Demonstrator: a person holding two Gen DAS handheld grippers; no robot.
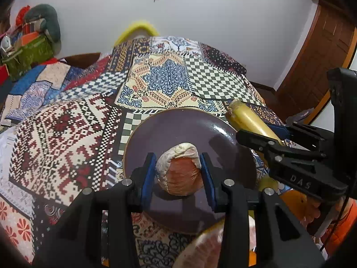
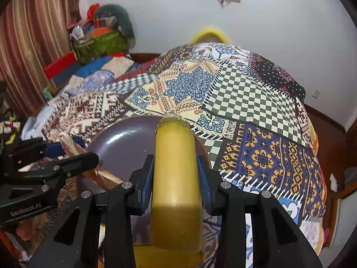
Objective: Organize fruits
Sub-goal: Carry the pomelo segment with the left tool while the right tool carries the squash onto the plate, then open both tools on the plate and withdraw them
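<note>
A purple plate (image 1: 174, 125) lies on the patterned cloth. My left gripper (image 1: 178, 167) is shut on a partly peeled orange fruit (image 1: 180, 174), held over the plate's middle. My right gripper (image 2: 176, 174) is shut on a yellow banana (image 2: 175, 167), which points over the plate's (image 2: 125, 140) right rim. In the left wrist view the banana (image 1: 247, 120) and the right gripper come in from the right, beside the plate's edge. In the right wrist view the left gripper's body shows at the left over the plate, with a strip of the peeled fruit (image 2: 71, 145) beside it.
A patchwork cloth (image 1: 167, 78) covers the table. Another wrapped pinkish fruit (image 1: 205, 248) lies below the plate, near my left gripper's base. Yellow and orange fruit (image 1: 267, 183) sit at the plate's right. Piled clutter (image 2: 100, 38) stands at the back left, a wall behind.
</note>
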